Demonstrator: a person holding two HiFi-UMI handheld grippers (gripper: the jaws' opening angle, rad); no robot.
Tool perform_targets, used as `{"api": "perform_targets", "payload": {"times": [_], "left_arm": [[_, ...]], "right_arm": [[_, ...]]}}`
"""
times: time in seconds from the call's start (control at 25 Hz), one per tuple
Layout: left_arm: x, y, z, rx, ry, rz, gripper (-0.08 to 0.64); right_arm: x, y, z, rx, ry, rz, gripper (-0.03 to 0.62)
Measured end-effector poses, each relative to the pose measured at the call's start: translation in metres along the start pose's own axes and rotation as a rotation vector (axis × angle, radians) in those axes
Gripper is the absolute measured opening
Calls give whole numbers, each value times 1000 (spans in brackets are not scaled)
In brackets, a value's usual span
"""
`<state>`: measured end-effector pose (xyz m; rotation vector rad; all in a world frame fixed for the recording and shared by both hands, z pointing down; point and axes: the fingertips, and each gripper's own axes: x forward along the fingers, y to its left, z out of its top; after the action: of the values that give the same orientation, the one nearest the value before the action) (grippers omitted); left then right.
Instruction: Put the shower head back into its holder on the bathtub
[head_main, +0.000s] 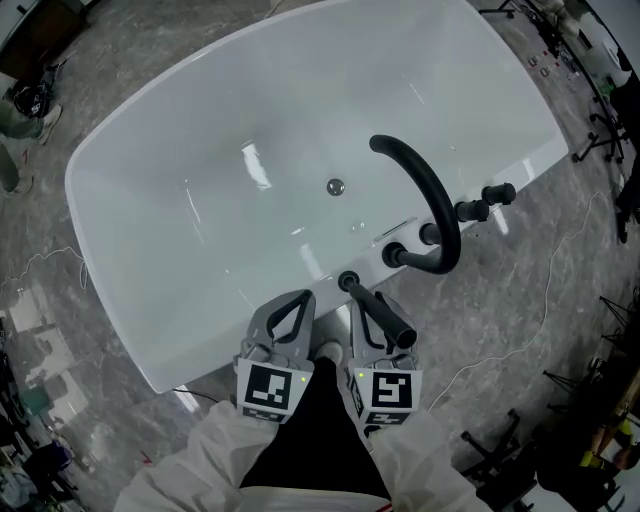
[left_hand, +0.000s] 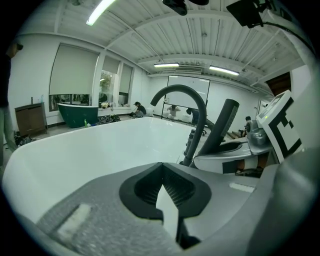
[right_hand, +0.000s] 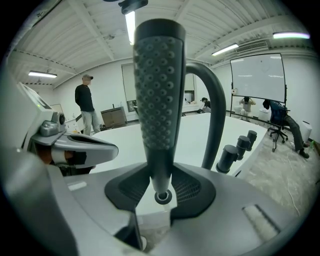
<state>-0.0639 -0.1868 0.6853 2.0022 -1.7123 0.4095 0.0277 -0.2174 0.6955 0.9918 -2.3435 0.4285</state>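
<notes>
White sleeves (head_main: 200, 460) sit closest, each driving a tool. The right tool (head_main: 375, 318) is clamped on the shower head (right_hand: 159, 90) low on its handle. The nozzle end is up and the narrow end is tipped down, which looks meant to aim that end into the holder (head_main: 348, 281) on the bathtub (head_main: 300, 268) rim, beside the arched spout (head_main: 432, 195). The narrow end sits right at the socket; whether it is seated I cannot tell. The left tool (head_main: 296, 303) is closed on nothing and hangs alongside, likely just out of the way.
</notes>
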Motion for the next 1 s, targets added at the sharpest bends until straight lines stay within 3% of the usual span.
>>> {"api": "perform_targets", "payload": {"times": [0.32,1.0], "left_arm": [[10,4,0,13,16,-40,-2],[26,17,-8,-9,55,-28,0]], "right_arm": [[13,0,-8,6,33,-8,138],[28,2,-24,-4,85,-13,138]]}}
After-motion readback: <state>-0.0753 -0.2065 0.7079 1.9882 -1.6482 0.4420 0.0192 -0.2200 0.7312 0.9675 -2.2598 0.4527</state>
